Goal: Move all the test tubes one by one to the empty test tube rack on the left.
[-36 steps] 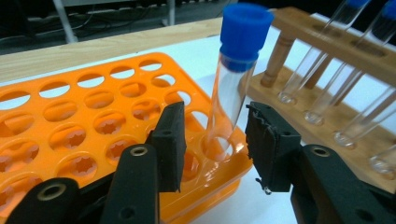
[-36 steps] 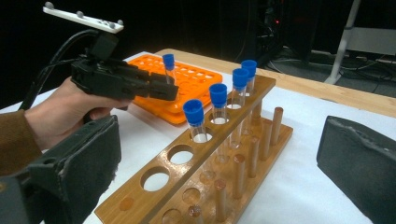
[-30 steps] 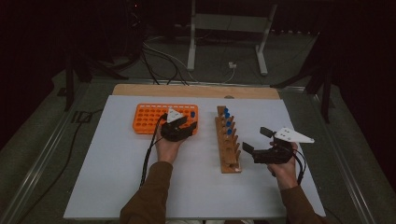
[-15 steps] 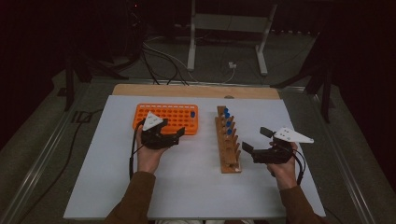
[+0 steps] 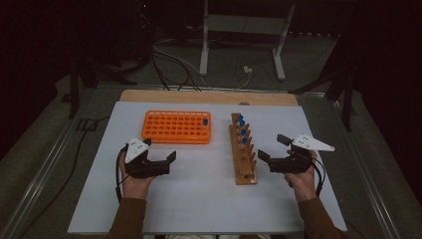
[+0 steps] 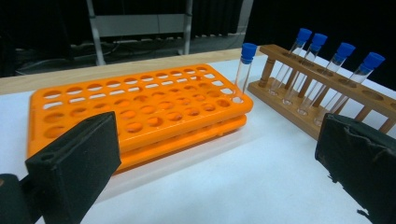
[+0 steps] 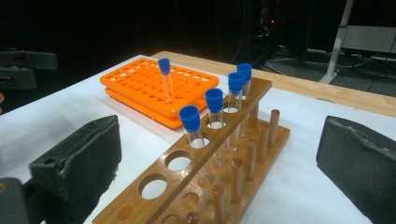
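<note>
With our left gripper point(image 5: 171, 160) just opened wide and empty at lower left and our right gripper point(image 5: 271, 149) open and empty, the blue-capped clear tube point(image 6: 243, 69) leaning in the orange plastic rack point(image 5: 176, 127) at centre could tip if bumped.

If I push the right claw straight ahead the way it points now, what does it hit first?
Most likely the wooden tube rack, at its near, empty end: the open right claw looks along it. The blue-capped tubes stand farther back. Depth is hard to judge.
</note>
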Available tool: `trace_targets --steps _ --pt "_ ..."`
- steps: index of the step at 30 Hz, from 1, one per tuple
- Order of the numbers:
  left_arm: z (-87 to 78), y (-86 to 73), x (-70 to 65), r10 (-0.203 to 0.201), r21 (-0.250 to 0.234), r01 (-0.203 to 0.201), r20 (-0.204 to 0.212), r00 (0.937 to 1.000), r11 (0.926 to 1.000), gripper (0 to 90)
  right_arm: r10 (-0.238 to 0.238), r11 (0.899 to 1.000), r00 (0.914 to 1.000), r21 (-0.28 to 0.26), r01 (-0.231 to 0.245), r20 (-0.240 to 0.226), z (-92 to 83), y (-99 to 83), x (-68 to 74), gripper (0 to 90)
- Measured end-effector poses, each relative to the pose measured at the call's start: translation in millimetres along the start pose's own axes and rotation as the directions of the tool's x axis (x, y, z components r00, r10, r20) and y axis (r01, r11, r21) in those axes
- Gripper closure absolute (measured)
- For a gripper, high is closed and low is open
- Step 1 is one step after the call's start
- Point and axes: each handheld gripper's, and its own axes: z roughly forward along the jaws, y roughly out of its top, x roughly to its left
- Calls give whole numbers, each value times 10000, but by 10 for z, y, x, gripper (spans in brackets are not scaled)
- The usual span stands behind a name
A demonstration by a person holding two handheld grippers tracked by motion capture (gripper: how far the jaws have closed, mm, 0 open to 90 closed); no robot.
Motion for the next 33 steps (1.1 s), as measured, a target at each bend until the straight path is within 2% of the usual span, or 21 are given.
trace_targets --steps 2,4,7,14,17,19,21,24,30,33 --pt "-28 -15 15 73 29 -72 -251 9997 10000 10 -49 9999 10000 90 49 2 21 5 11 24" --pt "-49 -31 37 -24 13 25 -615 9981 10000 7 -106 9998 9999 156 106 -13 57 13 10 44" --pt "-60 -51 57 -104 11 105 -873 9961 9999 7 -227 9992 9997 331 227 2 140 46 3 65" --pt "-57 -79 79 -263 19 266 -863 9959 9996 7 -671 9939 9975 855 689 -244 363 93 42 185" --pt "-72 -112 93 -467 30 471 -858 9952 9989 7 -906 9870 9955 1307 937 -294 470 72 61 304" --pt "-70 -124 104 -502 73 511 -890 9948 9987 8 -1119 9816 9929 1513 1168 -402 529 43 81 442" --pt "-71 -125 107 -539 46 545 -898 9945 9985 7 -1255 9764 9908 1710 1323 -497 584 14 97 540" --pt "-70 -125 99 -471 83 481 -923 9946 9988 7 -1322 9719 9897 1889 1404 -557 658 -17 113 639" --pt "-64 -132 100 -513 81 523 -923 9944 9986 8 -1337 9690 9895 2022 1423 -555 750 -43 117 745" --pt "-62 -135 98 -508 99 520 -925 9944 9986 8 -1306 9694 9903 2033 1376 -474 770 -43 110 753"
